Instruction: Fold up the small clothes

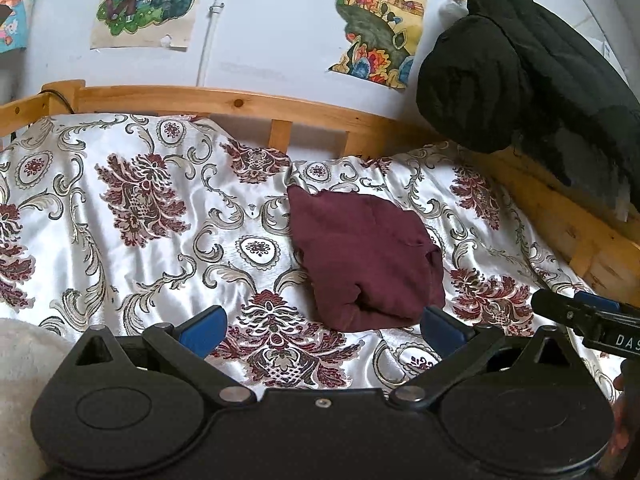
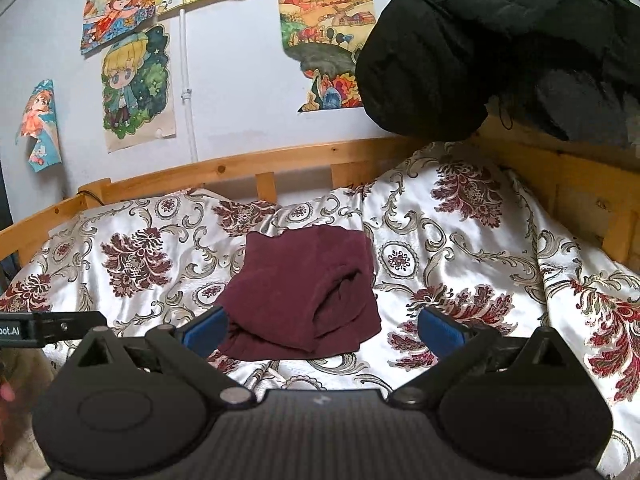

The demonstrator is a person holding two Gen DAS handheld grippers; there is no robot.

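Note:
A small maroon garment (image 1: 360,256) lies folded in a bundle on the floral satin bedspread (image 1: 132,216), just ahead of both grippers. In the left wrist view my left gripper (image 1: 324,330) is open, blue pads wide apart, with the garment's near edge beyond its right pad and nothing held. In the right wrist view my right gripper (image 2: 324,330) is also open; the maroon garment (image 2: 304,300) sits ahead between its pads, its near edge close to the left pad. The right gripper's body (image 1: 588,316) shows at the right edge of the left view.
A wooden bed rail (image 1: 224,102) runs along the back and right. A black padded jacket (image 1: 516,68) hangs over the right corner. Posters cover the white wall (image 2: 240,80). A pale fuzzy cloth (image 1: 20,380) lies at lower left.

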